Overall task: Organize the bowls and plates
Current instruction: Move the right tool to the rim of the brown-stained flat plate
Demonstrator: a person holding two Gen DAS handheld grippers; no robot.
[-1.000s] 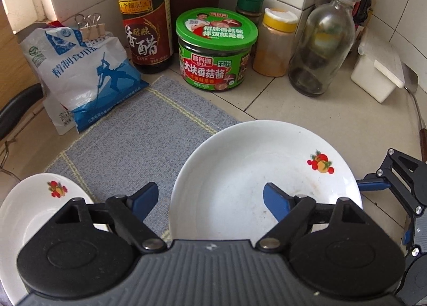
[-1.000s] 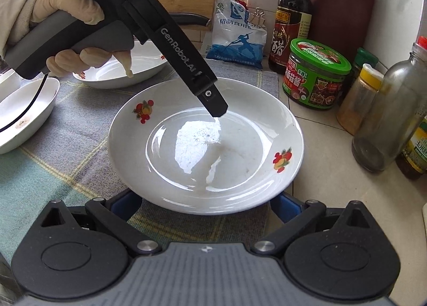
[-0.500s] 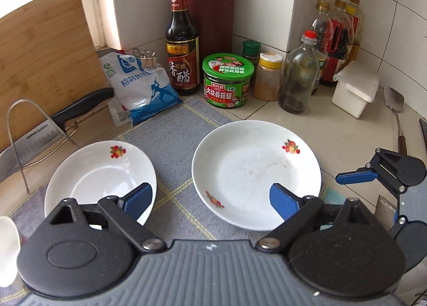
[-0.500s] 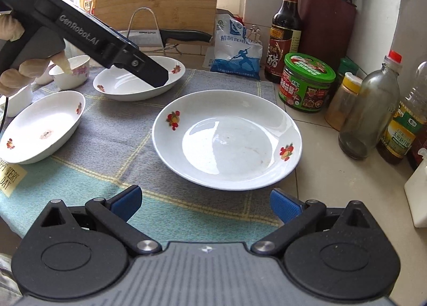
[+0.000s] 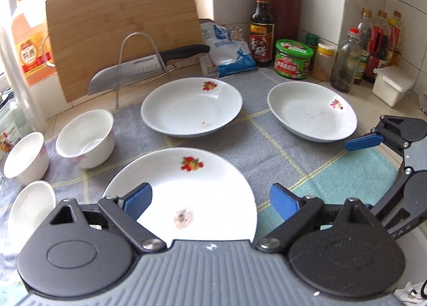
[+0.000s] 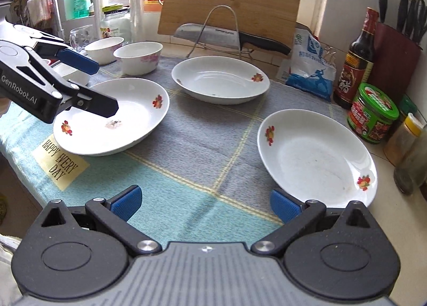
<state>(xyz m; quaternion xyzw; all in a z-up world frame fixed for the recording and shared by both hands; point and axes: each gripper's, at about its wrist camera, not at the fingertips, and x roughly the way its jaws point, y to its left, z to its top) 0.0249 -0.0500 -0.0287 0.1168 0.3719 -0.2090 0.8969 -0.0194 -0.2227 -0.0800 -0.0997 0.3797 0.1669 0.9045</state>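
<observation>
Kitchen counter, checked cloth [image 5: 280, 145] laid over it. Left wrist view: left gripper [image 5: 210, 200] is parted and empty, jaws having just been opening; near plate [image 5: 184, 188] lies directly beneath its fingers, two further plates [image 5: 192, 105] beyond. Right wrist view: right gripper [image 6: 205, 203] stands spread and empty over bare cloth; right-hand plate [image 6: 317, 156] lies ahead, right of its fingers. Left hand judged nearer the near plate.
</observation>
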